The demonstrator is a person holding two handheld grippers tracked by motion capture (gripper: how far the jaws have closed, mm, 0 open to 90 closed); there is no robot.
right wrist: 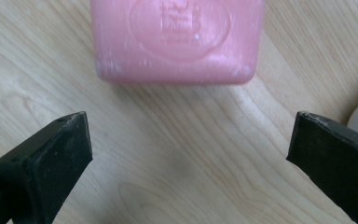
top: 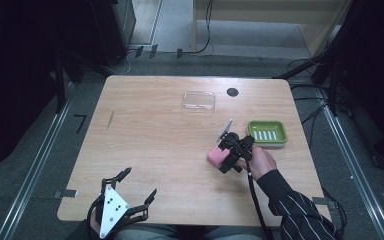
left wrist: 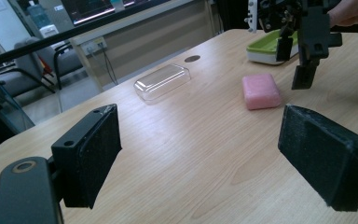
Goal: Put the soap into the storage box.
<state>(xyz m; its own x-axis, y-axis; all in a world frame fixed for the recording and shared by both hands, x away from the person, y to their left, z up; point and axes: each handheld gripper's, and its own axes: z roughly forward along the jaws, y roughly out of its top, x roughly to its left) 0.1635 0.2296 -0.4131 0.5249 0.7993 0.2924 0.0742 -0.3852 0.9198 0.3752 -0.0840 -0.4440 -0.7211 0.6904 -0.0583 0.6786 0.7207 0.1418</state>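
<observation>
A pink bar of soap (top: 215,156) (left wrist: 260,91) (right wrist: 177,39) lies flat on the wooden table (top: 155,150), right of centre. My right gripper (top: 228,161) (left wrist: 298,65) (right wrist: 189,140) hovers just beside it, tilted down, open, with the soap a little beyond its two fingertips and nothing between them. A green soap dish (top: 266,133) (left wrist: 268,46) sits to the right of the soap. A clear plastic lid (top: 198,100) (left wrist: 161,81) rests farther back. My left gripper (top: 140,187) (left wrist: 200,154) stands open at the table's near-left edge, holding nothing.
A small dark round hole (top: 232,92) (left wrist: 192,58) marks the tabletop behind the lid. The person's striped sleeve (top: 300,215) comes in from the bottom right. A black cable (top: 255,200) trails from the right gripper. Bare wood spreads across the left half.
</observation>
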